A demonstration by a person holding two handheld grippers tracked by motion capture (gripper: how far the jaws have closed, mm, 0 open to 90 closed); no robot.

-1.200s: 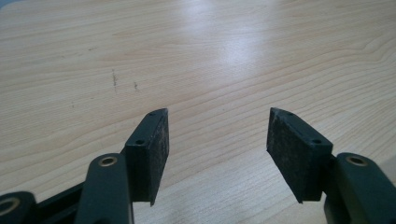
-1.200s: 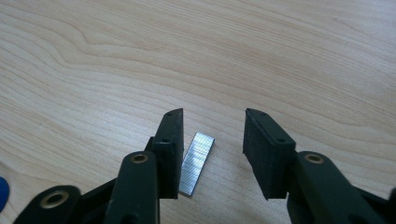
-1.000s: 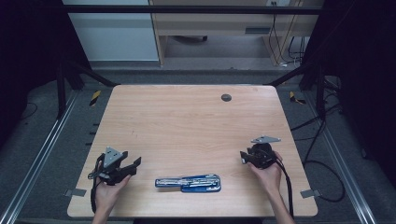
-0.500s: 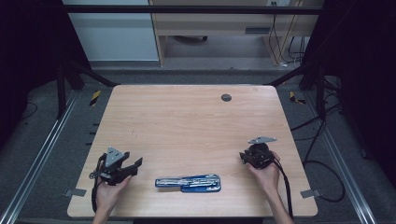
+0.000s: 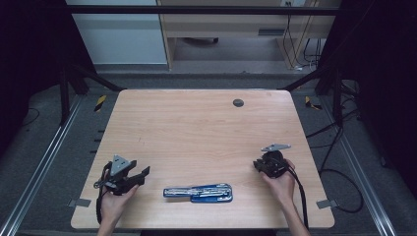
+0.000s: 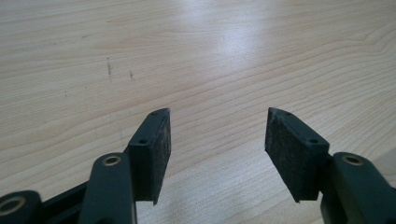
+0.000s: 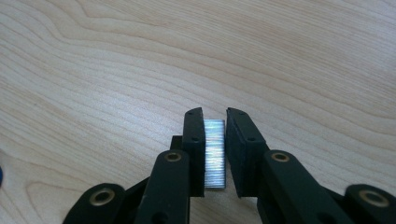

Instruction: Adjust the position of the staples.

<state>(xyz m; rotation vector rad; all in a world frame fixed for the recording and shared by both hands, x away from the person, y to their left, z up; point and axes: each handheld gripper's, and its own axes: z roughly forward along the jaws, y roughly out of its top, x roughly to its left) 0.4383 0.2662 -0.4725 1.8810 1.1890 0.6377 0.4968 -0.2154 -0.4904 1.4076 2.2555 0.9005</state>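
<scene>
I have a strip of staples (image 7: 215, 154) pinched between the jaws of my right gripper (image 7: 215, 116), held just above the bare wood at the right side of the table (image 5: 196, 128). The stapler (image 5: 198, 192), blue and metal, lies flat near the front edge between my two hands, and it looks opened out lengthwise, though I cannot tell from the high view whether its channel already holds anything. My guess is that loading is the job: the strip is picked up, the carry and the insertion are left. My left gripper (image 6: 215, 128) has its jaws spread wide with nothing between them, resting near the front-left corner
</scene>
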